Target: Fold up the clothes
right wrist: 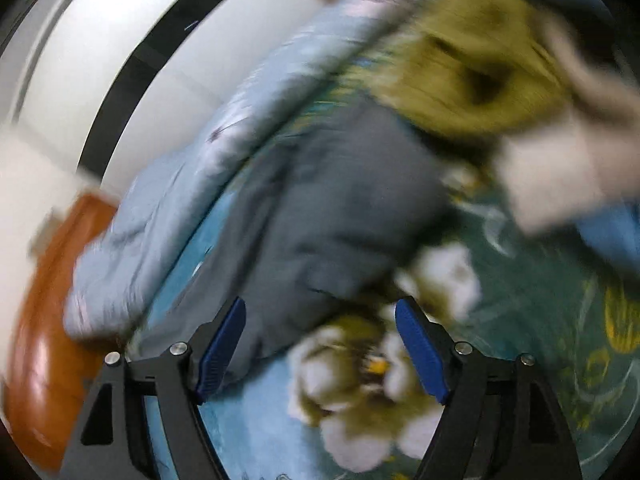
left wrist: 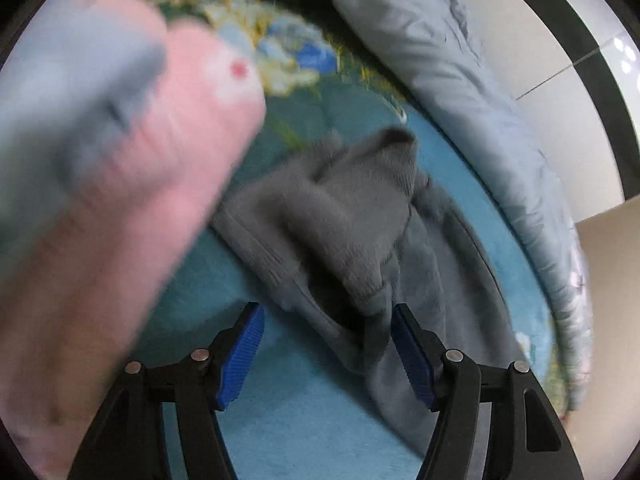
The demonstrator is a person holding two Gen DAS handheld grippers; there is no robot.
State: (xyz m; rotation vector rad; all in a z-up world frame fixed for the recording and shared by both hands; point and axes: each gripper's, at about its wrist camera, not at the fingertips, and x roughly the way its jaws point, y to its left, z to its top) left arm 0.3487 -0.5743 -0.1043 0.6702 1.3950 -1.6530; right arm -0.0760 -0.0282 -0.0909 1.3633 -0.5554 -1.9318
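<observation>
A crumpled grey garment [left wrist: 360,216] is lying on a bed covered in a blue floral sheet [left wrist: 280,420], with a pale blue quilt [left wrist: 460,92] bunching beside it against a white wall [left wrist: 560,32]. The left tongs [left wrist: 326,354] and right tongs [right wrist: 320,350] are both gaping wide, gripping nothing, while a blurred pink cloth [left wrist: 120,200] is filling the left view

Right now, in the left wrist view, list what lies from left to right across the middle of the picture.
Blurred pink and grey-blue cloth → teal floral bedspread → crumpled grey garment → pale blue quilt → white wall.
</observation>
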